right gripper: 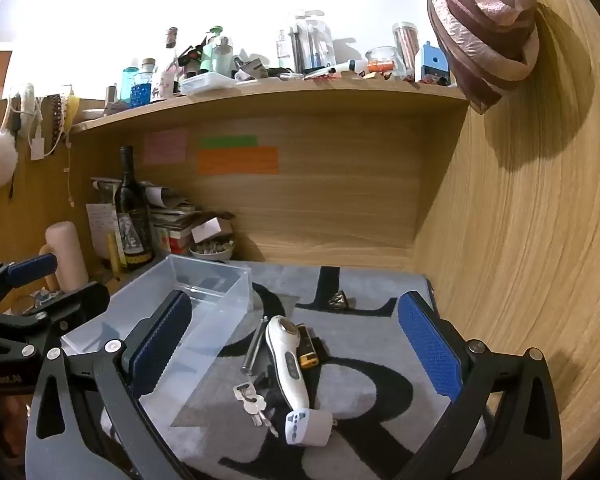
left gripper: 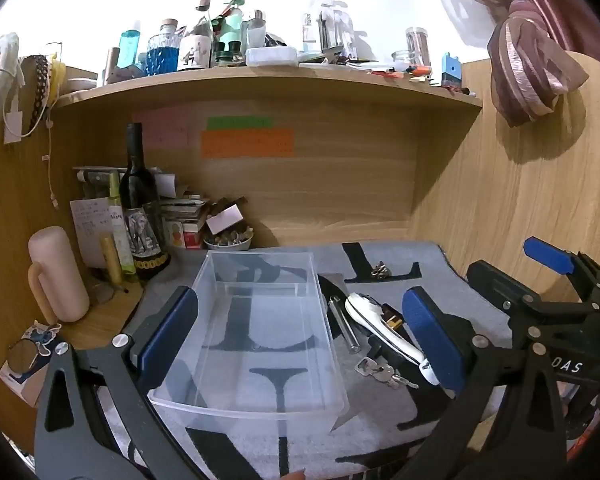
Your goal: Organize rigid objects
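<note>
Right wrist view | right gripper (right gripper: 296, 352) fingers spread, empty | clear bin (right gripper: 204, 308) left of keys (right gripper: 250, 398), white device (right gripper: 288, 364) | left gripper (left gripper: 300, 332) fingers spread over bin | wine bottle (left gripper: 140, 208) behind

**A wooden alcove ahead of me**

Beyond my fingers, a wood-grain back panel (left gripper: 300, 184) carries coloured sticky notes (right gripper: 238, 160). Above it a cluttered shelf (left gripper: 268, 80) meets a bright white wall (right gripper: 140, 8). A tied pink curtain (left gripper: 528, 64) hangs upper right.

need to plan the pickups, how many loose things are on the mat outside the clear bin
5 that I can make out: metal rod beside the clear bin, white handheld device, yellow-black item behind it, keys in front, binder clip farther back. More may hide under the device.
</note>
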Available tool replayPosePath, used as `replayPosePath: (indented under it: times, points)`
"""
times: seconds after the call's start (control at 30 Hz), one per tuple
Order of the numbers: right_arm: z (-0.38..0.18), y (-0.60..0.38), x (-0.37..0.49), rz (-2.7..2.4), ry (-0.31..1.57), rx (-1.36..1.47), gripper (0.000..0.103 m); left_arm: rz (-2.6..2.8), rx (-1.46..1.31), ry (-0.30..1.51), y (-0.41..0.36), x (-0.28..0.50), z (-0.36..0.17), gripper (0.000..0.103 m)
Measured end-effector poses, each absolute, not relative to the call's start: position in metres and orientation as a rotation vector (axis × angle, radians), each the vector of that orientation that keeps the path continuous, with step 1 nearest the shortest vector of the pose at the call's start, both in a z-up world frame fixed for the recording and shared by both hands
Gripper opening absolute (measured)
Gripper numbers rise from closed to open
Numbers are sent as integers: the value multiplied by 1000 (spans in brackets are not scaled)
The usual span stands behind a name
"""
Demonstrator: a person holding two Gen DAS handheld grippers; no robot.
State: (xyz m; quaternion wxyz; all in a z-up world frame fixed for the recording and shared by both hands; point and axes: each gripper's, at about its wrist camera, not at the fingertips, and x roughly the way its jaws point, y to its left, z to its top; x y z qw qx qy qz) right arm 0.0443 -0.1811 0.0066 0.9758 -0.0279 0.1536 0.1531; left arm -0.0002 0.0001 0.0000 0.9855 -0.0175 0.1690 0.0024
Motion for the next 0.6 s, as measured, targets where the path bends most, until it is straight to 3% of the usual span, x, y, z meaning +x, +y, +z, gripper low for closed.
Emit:
replayPosePath:
  times: [0.6]
  points:
    - [7, -174, 48, 322, 307, -62, 103, 0, -28, 349, 2, 3, -6, 103]
